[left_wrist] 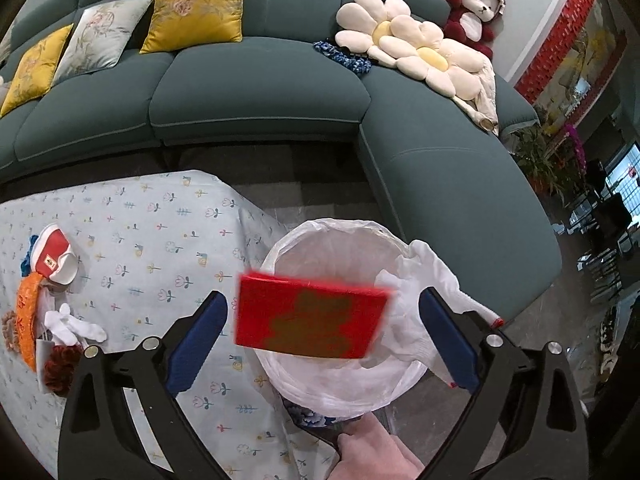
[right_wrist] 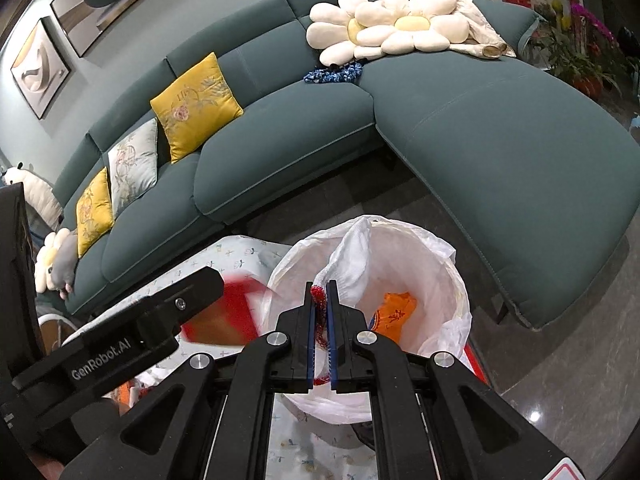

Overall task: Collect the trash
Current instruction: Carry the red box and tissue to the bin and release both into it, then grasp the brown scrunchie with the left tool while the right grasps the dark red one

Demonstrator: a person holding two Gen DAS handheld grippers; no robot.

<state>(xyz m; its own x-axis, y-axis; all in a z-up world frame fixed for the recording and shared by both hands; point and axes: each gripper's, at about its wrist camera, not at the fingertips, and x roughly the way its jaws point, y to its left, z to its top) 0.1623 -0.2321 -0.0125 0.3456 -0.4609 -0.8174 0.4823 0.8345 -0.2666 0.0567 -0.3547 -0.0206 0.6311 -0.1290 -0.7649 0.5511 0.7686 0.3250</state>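
- Trash in play: a red box (left_wrist: 310,314) with a gold-brown print, blurred, in the air between the left gripper's (left_wrist: 323,334) spread fingers and touching neither, right over the near rim of the bin.
- White bin liner (left_wrist: 340,384) lines a round bin just ahead of the left gripper; its loose edge bunches up beside that gripper's right finger (left_wrist: 448,340).
- In the right wrist view an orange wrapper (right_wrist: 394,308) lies inside the liner, just beyond and to the right of the right gripper's tips.
- Left gripper: blue-padded jaws stand wide and grip nothing.
- Right gripper (right_wrist: 319,312): jaws nearly closed, pinching a red knitted string (right_wrist: 319,300) with a fold of the white liner rising from between the tips.
- The left gripper's black body (right_wrist: 132,332) shows left of the right gripper, with the red box a blur beyond it.
- A bare hand (left_wrist: 372,452) shows low between the left gripper's arms.
- Left of the left gripper, a table (left_wrist: 160,248) under a pale flower-print cloth carries more trash: a red-and-white carton (left_wrist: 54,258), a crumpled white tissue (left_wrist: 74,326), an orange bag (left_wrist: 26,316).
- Farther ahead of both grippers, a dark green sofa (left_wrist: 260,92) with yellow cushions (left_wrist: 198,8), flower-shaped pillows (left_wrist: 404,36) and a red plush bear (left_wrist: 474,12).
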